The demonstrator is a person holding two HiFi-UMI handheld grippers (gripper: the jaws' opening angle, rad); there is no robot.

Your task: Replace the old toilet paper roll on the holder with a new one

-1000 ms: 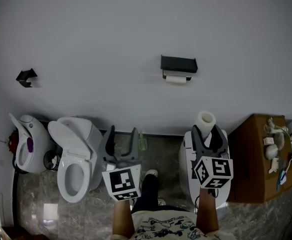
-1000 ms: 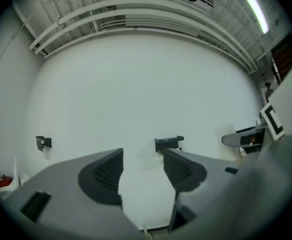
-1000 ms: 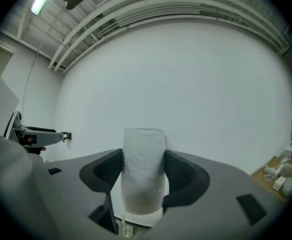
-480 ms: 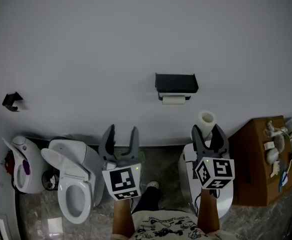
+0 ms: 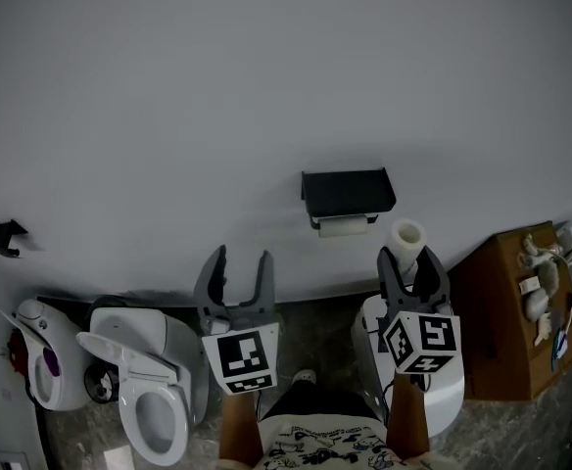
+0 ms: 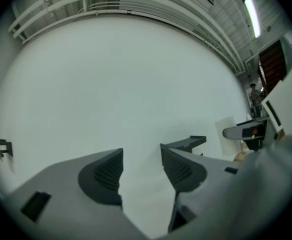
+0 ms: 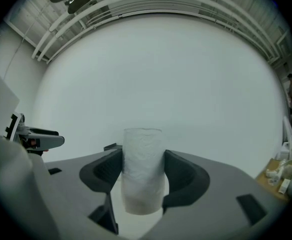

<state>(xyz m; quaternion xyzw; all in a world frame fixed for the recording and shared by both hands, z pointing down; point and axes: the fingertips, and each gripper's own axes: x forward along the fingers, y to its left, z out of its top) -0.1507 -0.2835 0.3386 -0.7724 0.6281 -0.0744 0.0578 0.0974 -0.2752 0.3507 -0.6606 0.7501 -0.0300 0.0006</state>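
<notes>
White rolls, 2: new roll (image 7: 142, 169) in right gripper (image 7: 142, 176), old roll (image 5: 343, 226) on holder (image 5: 348, 192).

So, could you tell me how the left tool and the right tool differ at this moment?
The left tool has its jaws apart with nothing between them; the right tool is closed on an upright toilet paper roll. In the head view the left tool sits left of the black holder, the right tool just right of it. Both point level at the wall.
</notes>
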